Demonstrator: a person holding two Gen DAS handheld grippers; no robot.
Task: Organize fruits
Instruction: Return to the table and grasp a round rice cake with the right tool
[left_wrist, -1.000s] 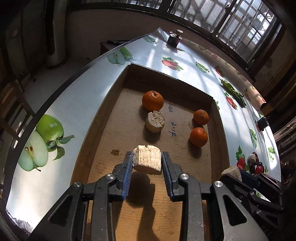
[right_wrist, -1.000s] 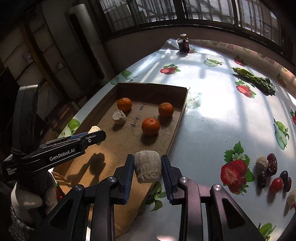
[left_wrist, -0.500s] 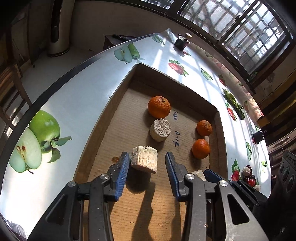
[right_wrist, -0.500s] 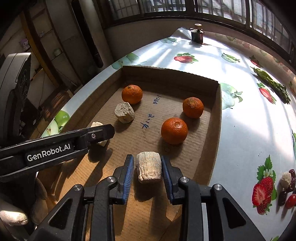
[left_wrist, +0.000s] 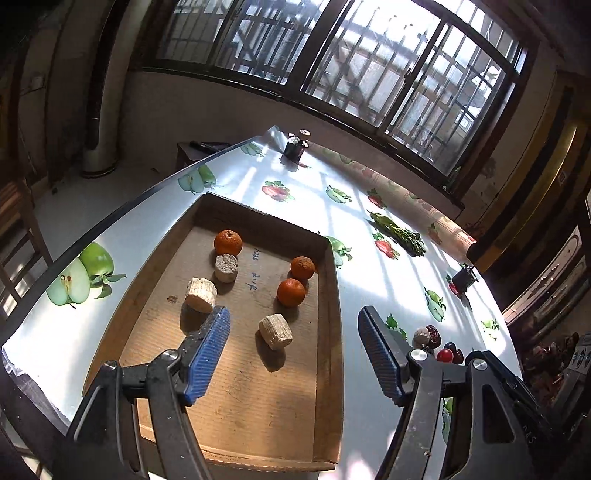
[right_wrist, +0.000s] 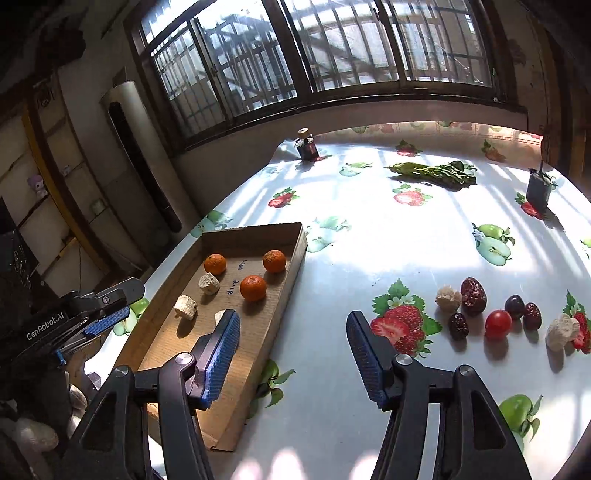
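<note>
A shallow cardboard tray (left_wrist: 328, 280) (right_wrist: 295, 254) lies on the fruit-print tablecloth. It holds three oranges (left_wrist: 228, 242) (right_wrist: 253, 287) and three beige ridged chunks (left_wrist: 200, 294) (left_wrist: 275, 331) (right_wrist: 185, 306). My left gripper (left_wrist: 293, 343) hangs above the tray's near half, jaws opening, nothing between them. My right gripper (right_wrist: 293, 347) is over the tablecloth beside the tray's right wall, jaws opening and empty; its left finger hides most of one chunk (right_wrist: 219, 316). Loose red dates (right_wrist: 473, 290), a cherry tomato (right_wrist: 498, 323) and more beige chunks (right_wrist: 448, 296) lie at the right.
A bunch of green leaves (right_wrist: 434, 172) lies toward the far side. A small dark bottle (right_wrist: 306, 146) stands at the far table corner and a dark box (right_wrist: 537, 190) at the far right. The other gripper's body (right_wrist: 74, 314) is at the left of the right wrist view.
Both grippers let go of their beige chunks, which now lie in the tray. Both pulled back and up with their jaws spread wide.
</note>
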